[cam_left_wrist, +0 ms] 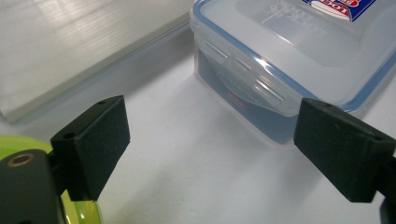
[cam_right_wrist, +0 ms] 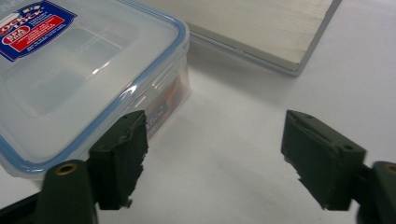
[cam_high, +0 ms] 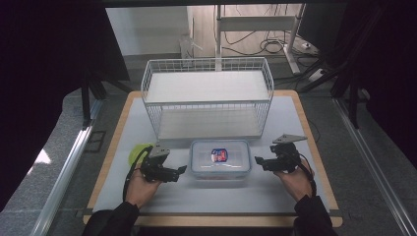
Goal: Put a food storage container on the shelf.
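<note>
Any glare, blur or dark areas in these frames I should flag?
High view: both side margins nearly black, the table evenly lit. Left gripper view: glare streaks on the container lid, near claw pads soft. Right gripper view: container label slightly blurred.

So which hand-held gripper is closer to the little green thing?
Left. The left hand-held gripper sits right beside the green lid-like thing, between it and the clear food container. The right hand-held gripper is on the container's far side.

Black tools (cam_high: 183, 170) with foam-padded jaws, trailing cables, dark sleeves (cam_high: 114, 220).
</note>
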Motion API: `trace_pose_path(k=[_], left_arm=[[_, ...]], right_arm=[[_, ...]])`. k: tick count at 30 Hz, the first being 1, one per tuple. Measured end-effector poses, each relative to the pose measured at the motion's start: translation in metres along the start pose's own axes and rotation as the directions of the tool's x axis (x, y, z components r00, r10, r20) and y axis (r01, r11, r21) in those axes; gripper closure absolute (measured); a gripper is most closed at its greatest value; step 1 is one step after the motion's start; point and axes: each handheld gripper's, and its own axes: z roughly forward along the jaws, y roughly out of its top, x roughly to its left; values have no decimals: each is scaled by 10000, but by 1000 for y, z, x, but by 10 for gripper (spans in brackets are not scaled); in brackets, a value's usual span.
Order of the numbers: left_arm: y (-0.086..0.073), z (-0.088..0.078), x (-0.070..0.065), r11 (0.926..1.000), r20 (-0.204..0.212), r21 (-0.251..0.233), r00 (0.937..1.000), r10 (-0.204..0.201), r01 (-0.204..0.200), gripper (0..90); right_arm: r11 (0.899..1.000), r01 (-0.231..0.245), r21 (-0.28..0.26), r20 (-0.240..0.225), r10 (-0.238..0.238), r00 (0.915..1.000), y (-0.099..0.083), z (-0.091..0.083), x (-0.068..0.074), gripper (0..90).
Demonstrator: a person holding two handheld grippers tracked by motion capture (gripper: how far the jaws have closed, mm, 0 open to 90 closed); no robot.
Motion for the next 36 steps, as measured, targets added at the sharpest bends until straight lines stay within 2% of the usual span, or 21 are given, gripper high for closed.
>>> trace_pose_path(k=[7,9,12,16,19,26,31,33,34,36], left_arm=[[5,3,1,9995,737,-79,9968,305,-300,86],[7,4,0,9993,740,-104,9966,361,-355,79],[13,4,-1,9999,976,-118,9951,129,-118,65],[21,4,-1,9998,1294,-27,9914,-176,181,58],[25,8,-2,9995,1479,30,9885,-322,321,45],[36,29,-2,9971,2235,234,9718,-756,721,24],[36,41,-5,9958,2375,667,9683,-772,630,17],[36,45,-4,9936,2599,840,9610,-946,750,6],[36,48,-4,9916,2757,922,9545,-1134,912,4],[37,51,-2,9889,2785,927,9505,-1379,1163,0]], right_arm=[[9994,-133,-309,-208,126,9997,1,-2,-2,139],[9990,-200,-400,-290,188,9994,2,-4,-1,124],[9985,-219,-492,-498,195,9986,3,-5,0,100],[9980,-17,-626,-646,-24,9979,6,-6,3,87],[9977,-23,-681,-941,-41,9956,9,-5,8,83],[9984,63,-558,-1742,-159,9846,15,5,20,60],[10000,-35,49,-2243,45,9745,17,18,28,21],[9992,-120,385,-2456,211,9692,18,23,30,11],[9989,-89,466,-2544,205,9669,18,25,31,14],[9969,-36,787,-2754,252,9610,20,31,32,0]])
